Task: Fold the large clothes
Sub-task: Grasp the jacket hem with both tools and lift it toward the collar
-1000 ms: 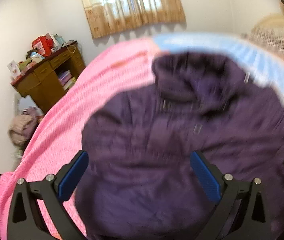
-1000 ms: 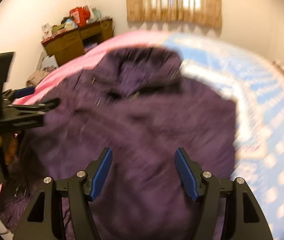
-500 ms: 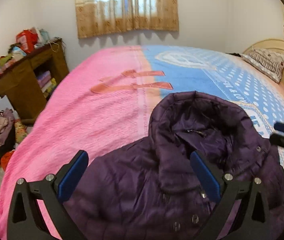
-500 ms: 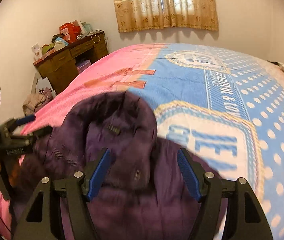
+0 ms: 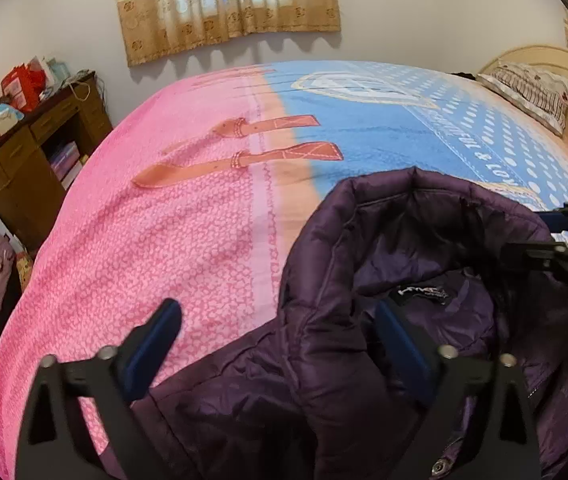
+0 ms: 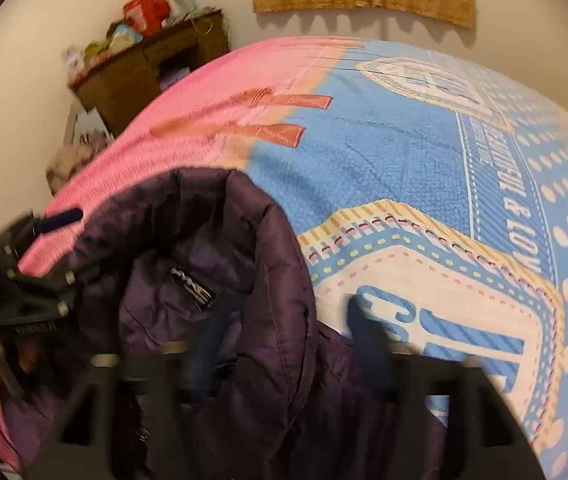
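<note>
Jacket (image 5: 323, 380) lies at the near edge of the bed (image 5: 164, 260), hood toward the far side, collar gaping. Step: laying it flat before folding. My left gripper (image 5: 276, 344) jaws, just closing slightly, stand wide around the left hood edge, not pinching. My right gripper (image 6: 284, 344), blurred, has been closing over the right hood edge; grip unclear. Next: smooth the body. Purple, quilted, puffy, rumpled.

The quilted dark purple hooded jacket (image 5: 363, 360) is cut off by the lower edges. The right gripper (image 6: 284, 344) is motion-blurred, so its grip cannot be judged.
</note>
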Demonstrator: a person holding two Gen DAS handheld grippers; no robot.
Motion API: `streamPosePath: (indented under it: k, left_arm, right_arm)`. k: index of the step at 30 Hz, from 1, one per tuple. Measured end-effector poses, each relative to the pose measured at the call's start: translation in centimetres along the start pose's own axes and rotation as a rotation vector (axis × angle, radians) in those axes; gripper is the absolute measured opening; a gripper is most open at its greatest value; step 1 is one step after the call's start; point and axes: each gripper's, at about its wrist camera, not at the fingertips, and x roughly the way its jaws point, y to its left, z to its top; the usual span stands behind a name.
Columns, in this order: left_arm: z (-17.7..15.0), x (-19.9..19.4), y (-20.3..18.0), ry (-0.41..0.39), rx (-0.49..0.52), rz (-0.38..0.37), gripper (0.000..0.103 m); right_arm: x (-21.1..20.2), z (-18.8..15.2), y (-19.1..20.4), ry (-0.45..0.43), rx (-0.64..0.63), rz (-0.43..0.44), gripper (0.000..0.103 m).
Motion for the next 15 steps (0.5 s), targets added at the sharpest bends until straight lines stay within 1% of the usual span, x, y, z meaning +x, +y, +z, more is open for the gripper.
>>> streamPosePath:
  k: [1,2,3,4,6,9,13,14,15]
  left_arm:
    - [0.0,-0.1,-0.1,-0.002,0.018,-0.004,0.080]
    - [0.0,-0.1,-0.3,-0.001,0.041,-0.017,0.054]
    - [-0.1,-0.3,-0.4,-0.002,0.061,-0.041,0.024]
    - [-0.1,-0.5,-0.4,-0.004,0.078,-0.064,0.018]
    - [-0.1,-1.7,-0.5,-0.047,0.103,-0.071,0.016]
    - [-0.6,-3.7,-0.6,-0.100,0.170,-0.070,0.014]
    - [-2.4,-6.1,-0.5,-0.183,0.269,-0.069,0.013]
    - [-3.3,-6.7,-0.4,-0.200,0.298,-0.070,0.013]
    - [-3.9,-6.9,-0.3,-0.203,0.305,-0.077,0.012]
  right_arm:
    - [0.1,-0.2,0.2,0.010,-0.015,-0.004,0.019]
    - [0.0,-0.4,0.3,0.007,-0.034,-0.024,0.016]
    - [-0.2,-0.6,0.4,0.001,-0.053,-0.043,0.014]
    - [-0.8,-0.9,0.6,-0.017,-0.077,-0.061,0.014]
    - [-1.8,-1.3,0.7,-0.046,-0.096,-0.076,0.013]
    - [-3.1,-2.1,0.5,-0.074,-0.109,-0.100,0.012]
    - [-3.8,-3.9,-0.1,-0.090,-0.114,-0.129,0.012]
    - [-3.9,-4.4,-0.3,-0.094,-0.115,-0.132,0.011]
    - [-4.1,-5.0,-0.4,-0.101,-0.113,-0.133,0.011]
